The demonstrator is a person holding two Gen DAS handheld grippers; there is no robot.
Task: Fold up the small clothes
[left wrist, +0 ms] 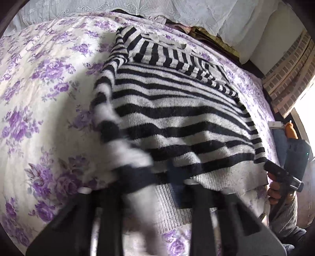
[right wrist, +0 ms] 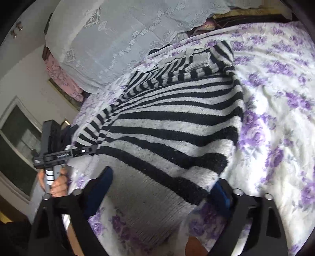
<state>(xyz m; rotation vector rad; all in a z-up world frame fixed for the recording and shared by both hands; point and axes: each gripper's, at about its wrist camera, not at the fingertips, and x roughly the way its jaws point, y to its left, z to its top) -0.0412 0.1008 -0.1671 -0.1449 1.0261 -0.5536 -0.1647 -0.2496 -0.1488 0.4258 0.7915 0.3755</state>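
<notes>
A black and grey striped sweater (left wrist: 177, 118) (right wrist: 173, 122) lies flat on a bedspread with purple flowers (left wrist: 39, 78) (right wrist: 285, 98), its sleeves folded across the chest. My left gripper (left wrist: 167, 177) is shut on the sweater's near left hem corner, which is lifted, bunched and blurred over the fingers. In the right wrist view the left gripper (right wrist: 59, 155) shows at the sweater's left edge, held by a hand (right wrist: 57, 183). My right gripper (right wrist: 160, 189) stands open, its blue pads (right wrist: 100, 185) wide apart with the ribbed hem between them. From the left wrist view the right gripper (left wrist: 283, 173) sits at the right hem corner.
Lace-covered pillows (left wrist: 216, 15) (right wrist: 118, 39) line the far end of the bed. A brick-patterned wall (left wrist: 285, 78) and the bed's edge lie to the right in the left wrist view. A framed dark panel (right wrist: 19, 134) stands beyond the bed's left side.
</notes>
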